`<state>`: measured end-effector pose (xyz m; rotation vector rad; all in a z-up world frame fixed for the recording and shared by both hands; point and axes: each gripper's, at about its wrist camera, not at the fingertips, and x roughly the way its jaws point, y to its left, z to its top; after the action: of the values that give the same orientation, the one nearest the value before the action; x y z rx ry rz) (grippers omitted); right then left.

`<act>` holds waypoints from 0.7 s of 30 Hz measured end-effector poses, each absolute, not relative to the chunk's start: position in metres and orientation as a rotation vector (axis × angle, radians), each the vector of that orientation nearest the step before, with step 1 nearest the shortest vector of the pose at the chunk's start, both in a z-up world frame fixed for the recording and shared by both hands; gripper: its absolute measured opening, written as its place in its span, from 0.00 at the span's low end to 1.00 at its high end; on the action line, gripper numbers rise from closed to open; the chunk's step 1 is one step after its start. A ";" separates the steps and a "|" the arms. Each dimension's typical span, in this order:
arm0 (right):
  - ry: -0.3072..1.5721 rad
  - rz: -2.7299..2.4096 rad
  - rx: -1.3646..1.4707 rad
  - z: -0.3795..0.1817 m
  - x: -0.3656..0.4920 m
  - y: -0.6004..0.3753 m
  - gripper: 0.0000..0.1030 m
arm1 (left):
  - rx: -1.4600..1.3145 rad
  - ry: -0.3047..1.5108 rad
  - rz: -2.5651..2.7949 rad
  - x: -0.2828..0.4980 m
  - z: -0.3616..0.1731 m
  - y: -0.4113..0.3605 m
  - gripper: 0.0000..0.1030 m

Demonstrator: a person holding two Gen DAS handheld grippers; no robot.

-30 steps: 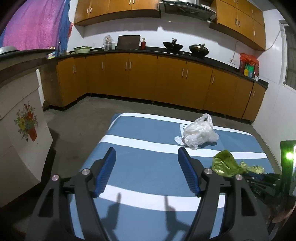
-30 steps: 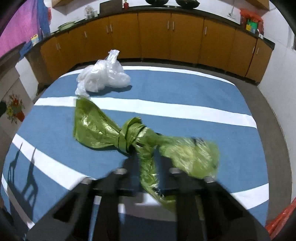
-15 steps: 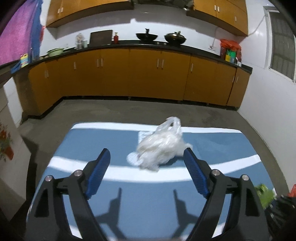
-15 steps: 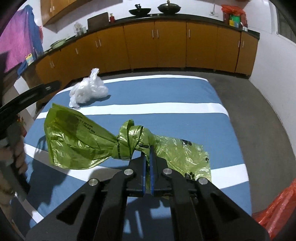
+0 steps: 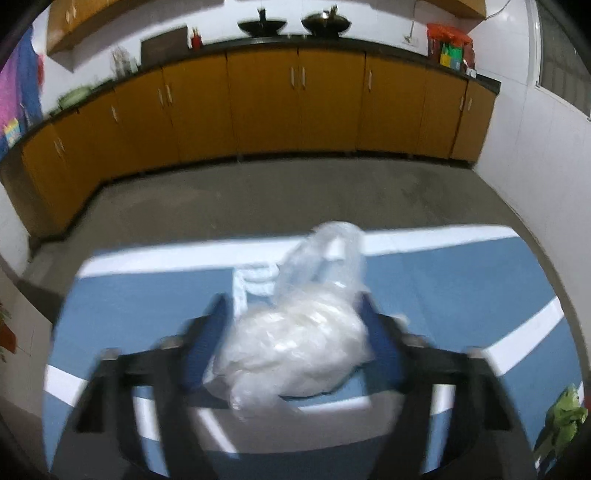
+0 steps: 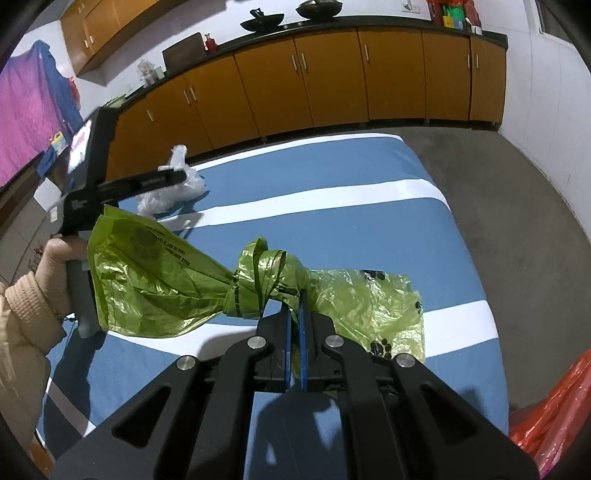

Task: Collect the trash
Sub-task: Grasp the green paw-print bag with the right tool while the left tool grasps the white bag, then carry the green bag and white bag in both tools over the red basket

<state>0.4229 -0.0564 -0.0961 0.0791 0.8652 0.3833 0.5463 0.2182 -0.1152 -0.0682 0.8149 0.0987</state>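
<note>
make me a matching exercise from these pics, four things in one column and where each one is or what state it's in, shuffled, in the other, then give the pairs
Things:
1. white plastic bag
2. green bag
3. orange bag
4. two black woks

Places or states:
A. pinched in the shut right gripper
B. on the dark countertop
C. on the blue cloth, between the closing left gripper's fingers
D. at the lower right edge of the right wrist view

Pairs: 1-C, 2-A, 3-D, 4-B

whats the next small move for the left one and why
Probably finish closing: the left hand-held gripper is closing with the white plastic bag between its fingers on the blue striped cloth, though blur hides whether they press it yet. The right hand-held gripper already holds the green bag.
</note>
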 end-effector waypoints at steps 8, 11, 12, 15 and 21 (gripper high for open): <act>0.854 0.358 0.086 -0.085 0.412 -0.067 0.04 | -0.035 0.789 0.120 0.518 -0.109 0.205 0.22; 0.835 0.333 0.084 -0.071 0.397 -0.076 0.04 | -0.049 0.761 0.120 0.488 -0.090 0.197 0.22; 0.829 0.327 0.087 -0.067 0.392 -0.079 0.04 | -0.050 0.748 0.117 0.475 -0.083 0.192 0.22; 0.810 0.301 0.100 -0.051 0.372 -0.092 0.04 | -0.051 0.721 0.101 0.428 -0.059 0.175 0.22; 0.780 0.248 0.115 -0.026 0.321 -0.126 0.04 | -0.095 0.670 0.044 0.335 -0.014 0.145 0.22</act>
<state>0.3212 -0.1264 -0.0262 0.1150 0.7798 0.2484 0.3347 0.1449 -0.0136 -0.0950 0.6699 0.0441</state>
